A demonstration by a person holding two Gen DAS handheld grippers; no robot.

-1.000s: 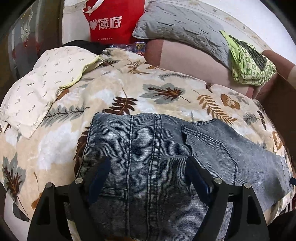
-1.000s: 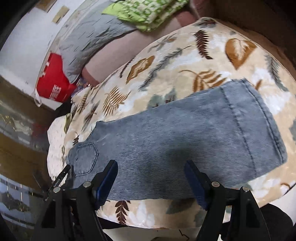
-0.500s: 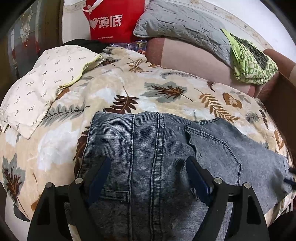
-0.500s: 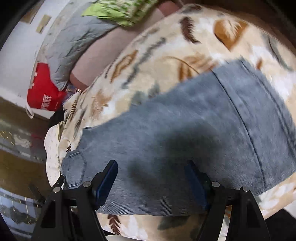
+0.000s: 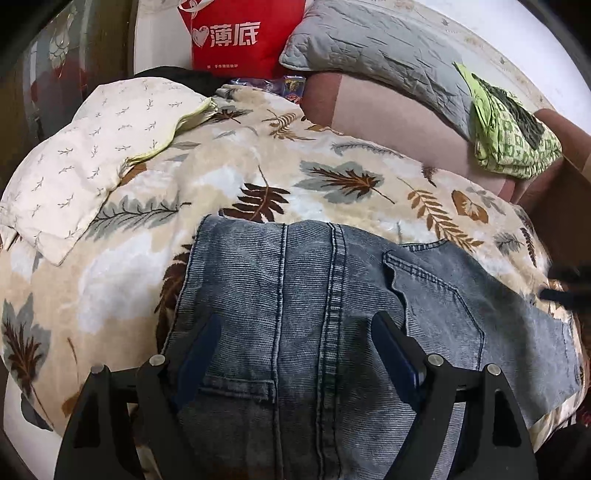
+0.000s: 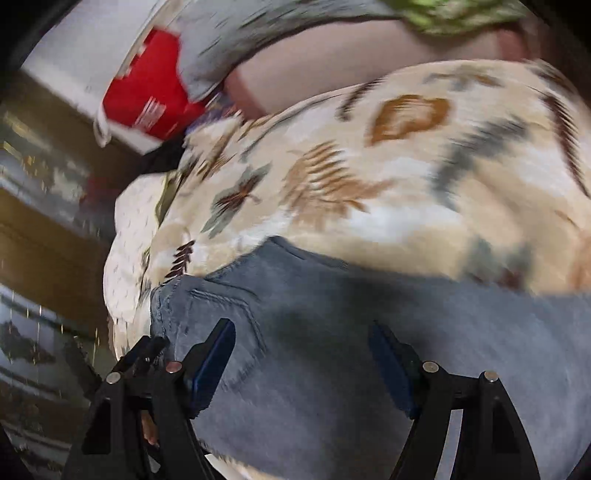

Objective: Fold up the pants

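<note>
While swinging along the jeans (image 6: 369,369) from the hem end toward the waist, right gripper (image 6: 301,354) now hangs over the back pocket (image 6: 221,332), jaws spread wide, nothing between the pads; a second ago sat over the leg near the cuff. Picture heavily smeared, so exact contact with the denim hard to call. Also shows up in the left view as a dark blur at the far right edge, just past the leg.

Left gripper (image 5: 295,343) unchanged over the last second: poised above the seat of the jeans (image 5: 332,314), jaws spread either side of the centre seam, pads above the cloth and pinching nothing so far as can be seen.

Jeans lying flat on the leaf-print blanket (image 5: 258,166), waist to the left and near, leg running off to the right; appear already doubled leg on leg, with one back pocket (image 5: 436,299) on top. Pillow (image 5: 92,147) far left, red bag (image 5: 243,33) and grey cushion (image 5: 369,40) at the far side, green cloth (image 5: 513,140) far right, all well apart from the denim.

Judged meaning: no fold made in this second, only repositioning. Both grippers gathered at the waist end, likely to take hold there for the next fold. Nothing gripped yet.
</note>
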